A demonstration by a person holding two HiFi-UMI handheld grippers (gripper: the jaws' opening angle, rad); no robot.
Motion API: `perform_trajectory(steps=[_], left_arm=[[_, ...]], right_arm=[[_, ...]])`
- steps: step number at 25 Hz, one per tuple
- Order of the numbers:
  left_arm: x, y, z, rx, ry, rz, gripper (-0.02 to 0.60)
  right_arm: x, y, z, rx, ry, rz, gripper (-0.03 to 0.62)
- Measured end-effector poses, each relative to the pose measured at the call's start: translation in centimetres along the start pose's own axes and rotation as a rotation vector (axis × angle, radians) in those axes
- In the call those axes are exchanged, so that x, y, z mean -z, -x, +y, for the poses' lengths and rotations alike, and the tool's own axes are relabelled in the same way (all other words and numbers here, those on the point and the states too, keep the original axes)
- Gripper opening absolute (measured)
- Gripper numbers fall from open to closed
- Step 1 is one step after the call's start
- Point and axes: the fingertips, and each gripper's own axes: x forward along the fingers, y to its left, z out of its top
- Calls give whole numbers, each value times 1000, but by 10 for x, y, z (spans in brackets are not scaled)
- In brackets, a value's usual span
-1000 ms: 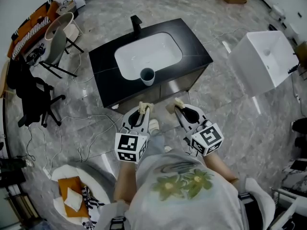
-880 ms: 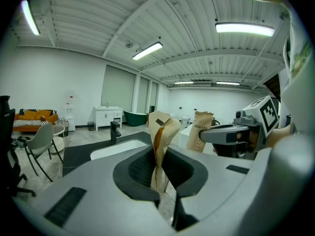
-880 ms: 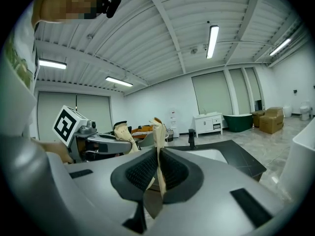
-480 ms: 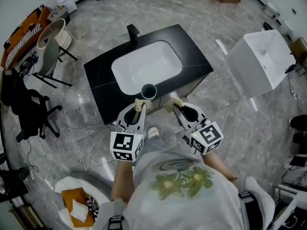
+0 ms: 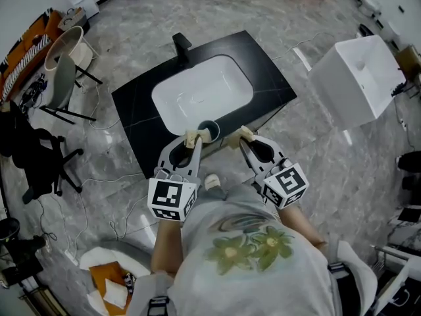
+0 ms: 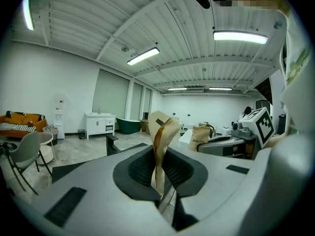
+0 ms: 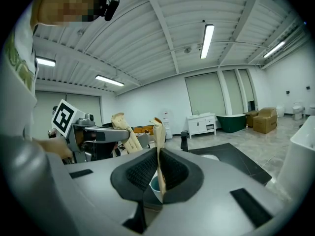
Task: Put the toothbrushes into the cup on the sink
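The grey-blue cup (image 5: 208,131) stands on the front edge of the black sink counter (image 5: 266,78), just before the white basin (image 5: 200,94). My left gripper (image 5: 192,139) is shut on a toothbrush in a tan paper wrapper (image 5: 193,137), whose tip is right beside the cup's left rim. In the left gripper view that wrapped toothbrush (image 6: 160,141) stands upright between the pads. My right gripper (image 5: 245,137) is shut on a second paper-wrapped toothbrush (image 7: 158,146), a little to the right of the cup. The cup (image 7: 153,185) shows low behind the right gripper's jaws.
A black faucet (image 5: 181,44) stands at the back of the counter. A white square tub (image 5: 358,78) sits on the floor to the right, a round chair (image 5: 59,68) and a black office chair (image 5: 33,157) to the left. Cables trail over the marble floor.
Both grippers have moved forward with their wrapped toothbrushes, from the floor in front of the counter up to its front edge beside the cup. The jaws have stayed as they were.
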Motion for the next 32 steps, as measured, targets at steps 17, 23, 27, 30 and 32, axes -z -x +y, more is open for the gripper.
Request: perform_trajectory(steps=[17,23,27,30,32], left_arm=[[18,-25,19,12,12,34,49],[24,-34,24,23,19,60,49],[28,-40,29,27,23,65,49],[33,-44,32,29,35,75,49],[36,-47,33,31,40,81,49]], right_arm=[[15,-22,-15,15,-22,27,49],[18,-31,-24,30,-32,37,49],[19,-35,-28,36,-34,43,49],[20,-38,-29,36,-34,49,49],[20,-40,-30,36,-32,51,49]])
